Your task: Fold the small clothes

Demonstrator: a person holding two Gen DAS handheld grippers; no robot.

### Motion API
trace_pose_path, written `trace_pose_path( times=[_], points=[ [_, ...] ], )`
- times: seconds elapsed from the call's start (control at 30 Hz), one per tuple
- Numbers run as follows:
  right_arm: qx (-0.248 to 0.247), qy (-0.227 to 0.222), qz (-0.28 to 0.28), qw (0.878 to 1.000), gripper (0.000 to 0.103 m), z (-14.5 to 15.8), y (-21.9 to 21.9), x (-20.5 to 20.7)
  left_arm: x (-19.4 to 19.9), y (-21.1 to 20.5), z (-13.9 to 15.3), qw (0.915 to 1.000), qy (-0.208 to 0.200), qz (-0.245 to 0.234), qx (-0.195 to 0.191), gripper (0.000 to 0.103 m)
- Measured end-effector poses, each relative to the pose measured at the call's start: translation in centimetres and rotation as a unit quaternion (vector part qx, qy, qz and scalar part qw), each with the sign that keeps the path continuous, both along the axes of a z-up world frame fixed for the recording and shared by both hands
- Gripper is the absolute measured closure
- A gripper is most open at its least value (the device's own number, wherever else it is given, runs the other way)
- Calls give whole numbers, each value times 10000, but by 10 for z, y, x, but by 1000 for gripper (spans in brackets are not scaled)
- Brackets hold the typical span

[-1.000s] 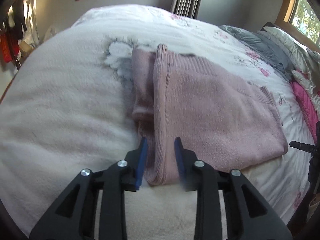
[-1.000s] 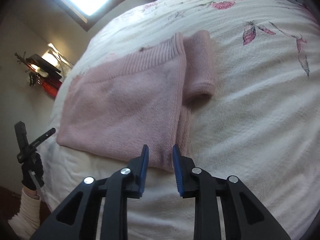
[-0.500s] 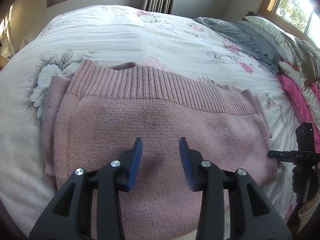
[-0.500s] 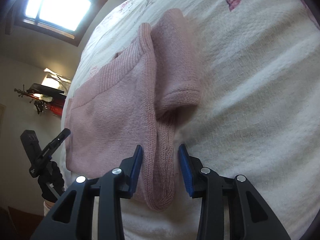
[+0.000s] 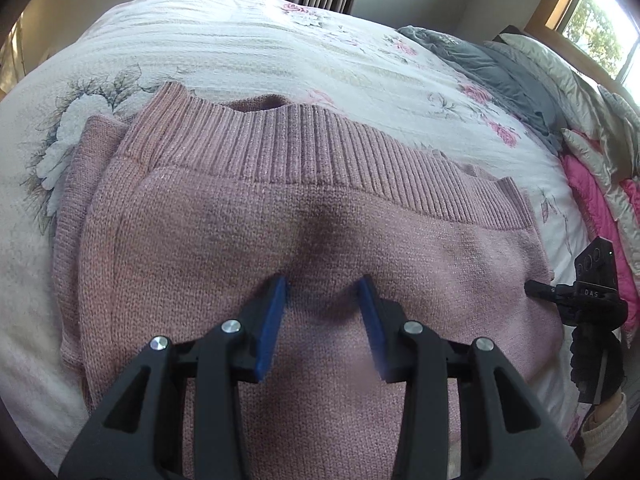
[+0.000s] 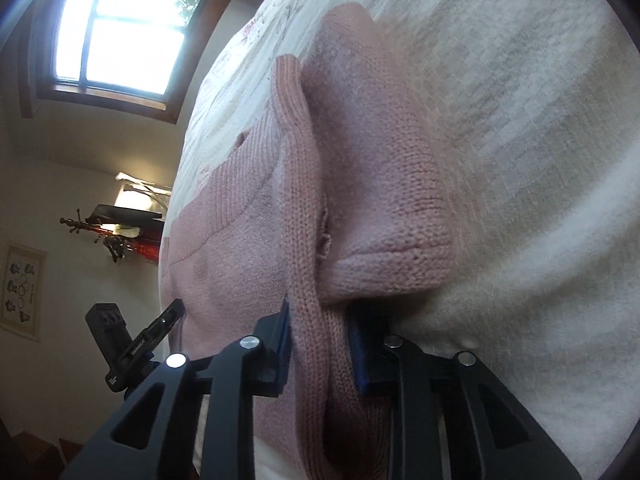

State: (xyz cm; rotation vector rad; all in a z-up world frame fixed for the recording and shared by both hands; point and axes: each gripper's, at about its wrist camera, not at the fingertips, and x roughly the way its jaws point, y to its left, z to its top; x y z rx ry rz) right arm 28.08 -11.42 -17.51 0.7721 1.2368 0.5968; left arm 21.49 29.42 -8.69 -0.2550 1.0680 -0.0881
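My left tongs (image 5: 323,294) hover spread wide over the folded pink sweater (image 5: 248,232) on the bed (image 5: 240,40); my right tongs (image 6: 320,332) straddle its edge fold, blue pads apart, whether gripping I can't tell.

Spread left hand-held gripper (image 5: 323,294) over pink sweater (image 5: 208,248)

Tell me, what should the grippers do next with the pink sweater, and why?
Probably close the right gripper on the sweater edge: the knit fold already sits between its open jaws. The left gripper, also open, only rests on top.
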Motion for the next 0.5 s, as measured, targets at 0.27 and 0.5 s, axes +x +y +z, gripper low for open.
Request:
trace_pose_path(
  times=[0.27,0.5],
  points=[
    [-55,79,-254,9996,86,4,-4,-7,-2,2,1,10000,13,-31,-73,65],
    [-1259,-242,-194,9916,87,61,36,0,-14,24,29,9993,-45,131,-337,64]
  ],
)
